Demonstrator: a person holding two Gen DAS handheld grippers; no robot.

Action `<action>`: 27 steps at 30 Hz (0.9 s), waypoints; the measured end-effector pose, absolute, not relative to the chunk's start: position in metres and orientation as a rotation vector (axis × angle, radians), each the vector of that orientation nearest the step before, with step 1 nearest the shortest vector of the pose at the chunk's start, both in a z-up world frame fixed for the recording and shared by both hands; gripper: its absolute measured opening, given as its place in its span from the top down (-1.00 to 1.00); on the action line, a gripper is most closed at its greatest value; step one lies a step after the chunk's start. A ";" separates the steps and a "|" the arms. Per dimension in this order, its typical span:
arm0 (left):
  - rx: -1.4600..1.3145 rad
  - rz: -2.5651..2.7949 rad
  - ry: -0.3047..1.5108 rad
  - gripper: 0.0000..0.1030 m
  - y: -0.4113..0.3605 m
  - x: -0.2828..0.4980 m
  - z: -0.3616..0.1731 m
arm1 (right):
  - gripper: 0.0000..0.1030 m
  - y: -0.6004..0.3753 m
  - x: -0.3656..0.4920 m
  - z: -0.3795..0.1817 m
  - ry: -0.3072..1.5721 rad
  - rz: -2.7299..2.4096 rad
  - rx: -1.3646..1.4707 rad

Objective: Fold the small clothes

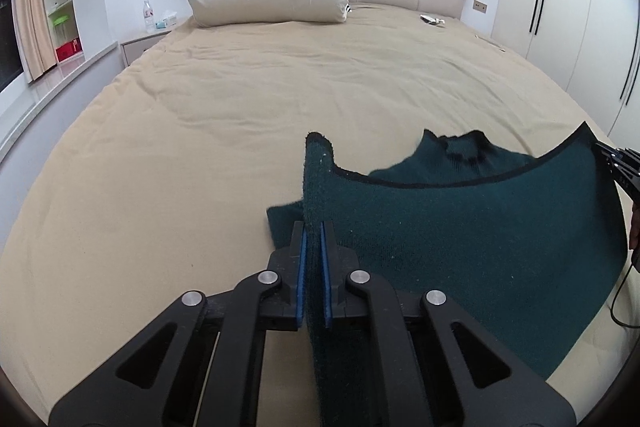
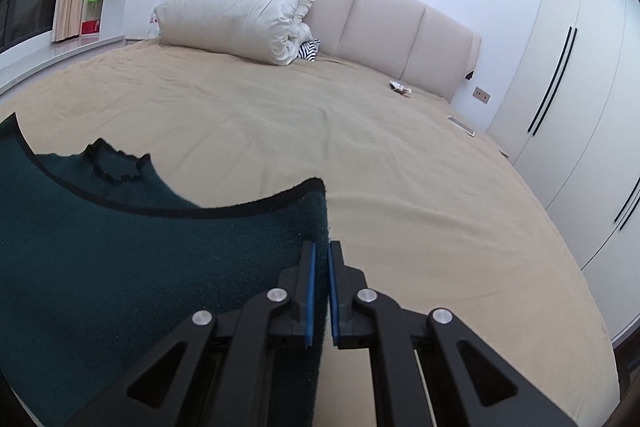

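you are working over the wide bed with the tan wrinkled sheet (image 1: 200,131), giving yourself a flat surface for folding. the dark green knitted sweater with black trim (image 1: 460,227) is hanging stretched between your hands, its collar end trailing on the sheet, so the hem can swing over evenly. your left gripper (image 1: 313,227) and right gripper (image 2: 322,247) are each pinching a hem corner, jaws clamped on fabric.

Right tongs (image 2: 321,251) clamped on the hem corner of a dark green sweater (image 2: 132,259), lifted over the tan bed (image 2: 400,187). Rolled white duvet (image 2: 240,15) against the headboard (image 2: 400,27)
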State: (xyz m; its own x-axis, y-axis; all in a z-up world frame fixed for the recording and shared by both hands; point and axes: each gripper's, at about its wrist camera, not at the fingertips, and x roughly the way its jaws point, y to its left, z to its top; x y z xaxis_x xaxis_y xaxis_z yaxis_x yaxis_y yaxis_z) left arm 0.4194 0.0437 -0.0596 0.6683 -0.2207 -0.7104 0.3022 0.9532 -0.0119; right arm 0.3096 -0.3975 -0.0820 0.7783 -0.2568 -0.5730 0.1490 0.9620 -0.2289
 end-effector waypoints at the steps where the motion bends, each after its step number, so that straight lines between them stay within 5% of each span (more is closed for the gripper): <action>1: 0.106 -0.293 0.783 0.90 0.045 0.421 -0.058 | 0.89 -0.399 0.312 -0.081 0.639 -0.224 -0.174; 17: 0.131 -0.278 0.920 0.88 0.044 0.467 -0.107 | 0.85 -0.424 0.370 -0.143 0.888 -0.204 -0.071; 19: 0.100 -0.265 0.913 0.86 0.050 0.464 -0.104 | 0.62 -0.426 0.367 -0.137 0.879 -0.209 -0.057; 21: 0.109 -0.237 0.902 0.86 0.053 0.456 -0.095 | 0.16 -0.430 0.359 -0.132 0.858 -0.245 -0.035; 27: 0.124 -0.105 0.790 0.86 0.065 0.431 -0.054 | 0.15 -0.441 0.324 -0.104 0.777 -0.298 0.115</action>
